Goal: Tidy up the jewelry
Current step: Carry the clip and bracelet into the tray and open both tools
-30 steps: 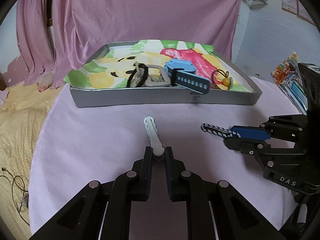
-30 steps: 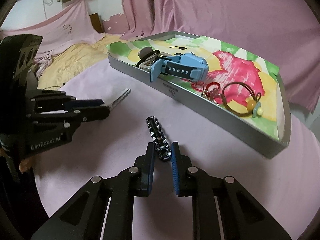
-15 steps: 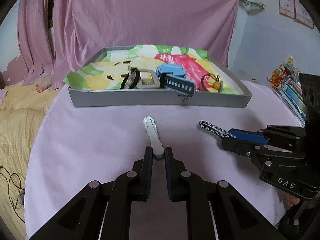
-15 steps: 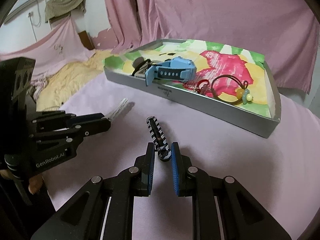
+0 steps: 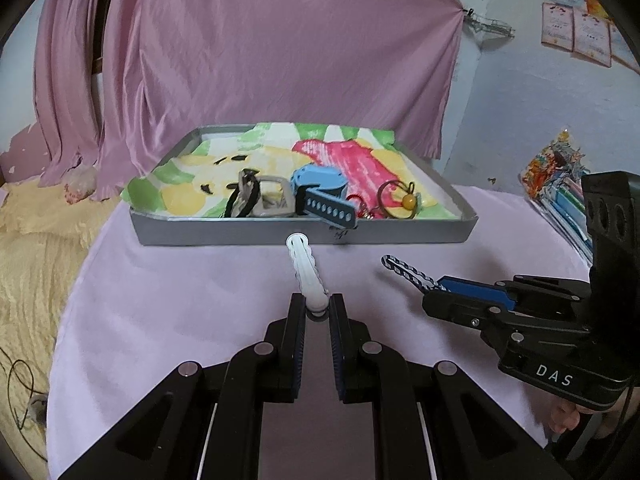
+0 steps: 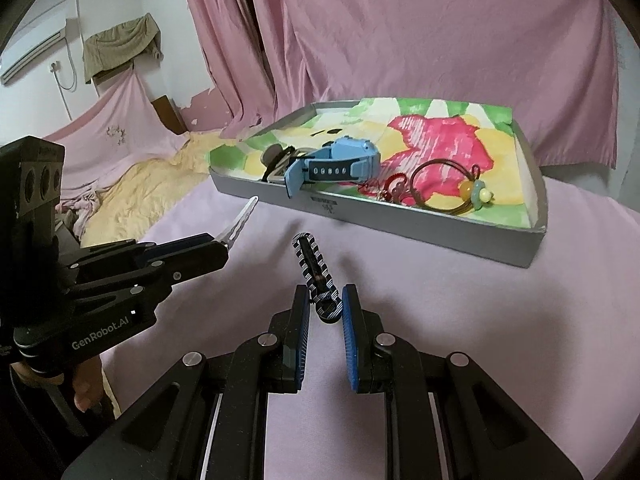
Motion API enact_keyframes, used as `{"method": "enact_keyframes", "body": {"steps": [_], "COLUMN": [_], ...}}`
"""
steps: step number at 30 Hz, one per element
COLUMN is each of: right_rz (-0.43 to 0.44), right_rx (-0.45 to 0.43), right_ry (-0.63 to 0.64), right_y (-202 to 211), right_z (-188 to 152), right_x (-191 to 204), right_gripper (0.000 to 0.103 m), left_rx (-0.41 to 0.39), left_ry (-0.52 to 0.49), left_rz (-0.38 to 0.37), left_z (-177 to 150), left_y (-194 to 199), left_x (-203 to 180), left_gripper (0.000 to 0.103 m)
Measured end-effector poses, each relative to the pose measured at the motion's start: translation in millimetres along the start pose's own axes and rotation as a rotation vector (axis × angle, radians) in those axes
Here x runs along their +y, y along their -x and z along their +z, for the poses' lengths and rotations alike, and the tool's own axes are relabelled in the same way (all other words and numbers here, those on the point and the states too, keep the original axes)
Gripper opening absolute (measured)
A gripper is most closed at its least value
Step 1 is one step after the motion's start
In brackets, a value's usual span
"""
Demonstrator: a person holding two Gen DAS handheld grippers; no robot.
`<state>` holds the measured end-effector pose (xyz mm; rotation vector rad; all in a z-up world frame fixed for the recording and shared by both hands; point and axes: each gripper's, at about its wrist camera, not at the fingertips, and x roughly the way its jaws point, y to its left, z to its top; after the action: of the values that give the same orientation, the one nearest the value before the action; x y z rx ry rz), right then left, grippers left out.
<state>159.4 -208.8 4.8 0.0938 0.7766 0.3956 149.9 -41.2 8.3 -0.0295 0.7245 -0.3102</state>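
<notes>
My left gripper (image 5: 317, 308) is shut on a white hair clip (image 5: 305, 270) that sticks out forward above the pink table. My right gripper (image 6: 325, 304) is shut on a black-and-white striped hair clip (image 6: 314, 266), also held in the air. The right gripper (image 5: 436, 294) with its striped clip (image 5: 404, 274) shows at the right of the left wrist view. The left gripper (image 6: 222, 250) with the white clip (image 6: 240, 220) shows at the left of the right wrist view. Ahead stands a grey tray (image 5: 248, 234) with a colourful liner, holding a blue watch (image 5: 322, 192), a hair tie with a bead (image 5: 402, 198), red jewelry and a dark tangle.
A pink cloth covers the round table (image 5: 180, 300). Pink curtains (image 5: 260, 60) hang behind the tray. A yellow blanket (image 5: 36, 240) lies left of the table. Colourful packets (image 5: 560, 176) lie at the far right. A hand (image 6: 86, 388) grips the left tool.
Both grippers have risen and tilted up with their clips, so the tray looks lower and farther, and more curtain shows. Both clips stay gripped.
</notes>
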Motion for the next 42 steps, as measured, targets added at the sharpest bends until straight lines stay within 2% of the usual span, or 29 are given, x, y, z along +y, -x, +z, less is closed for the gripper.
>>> {"method": "enact_keyframes", "body": {"steps": [10, 15, 20, 26, 31, 42], "right_rz": [-0.038, -0.059, -0.103, -0.133, -0.143, -0.175], "right_rx": [-0.088, -0.122, -0.119, -0.107, -0.098, -0.031], "right_ry": [-0.02, -0.038, -0.029, -0.049, -0.066, -0.132], "right_y": [17, 13, 1, -18, -38, -65], "right_z": [21, 38, 57, 74, 85, 83], "right_x": [-16, -28, -41, -56, -62, -79], "right_gripper": [0.014, 0.014, 0.014, 0.014, 0.014, 0.014], "left_rx": [-0.093, -0.132, -0.142, -0.119, -0.047, 0.018], "left_ry": [0.015, 0.032, 0.041, 0.048, 0.074, 0.06], "left_rz": [-0.029, -0.033, -0.025, -0.011, 0.021, 0.016], "left_z": [18, 35, 54, 77, 92, 98], "left_y": [9, 5, -8, -33, -63, -98], "left_x": [-2, -3, 0, 7, 18, 18], "left_gripper": [0.011, 0.011, 0.011, 0.011, 0.011, 0.011]}}
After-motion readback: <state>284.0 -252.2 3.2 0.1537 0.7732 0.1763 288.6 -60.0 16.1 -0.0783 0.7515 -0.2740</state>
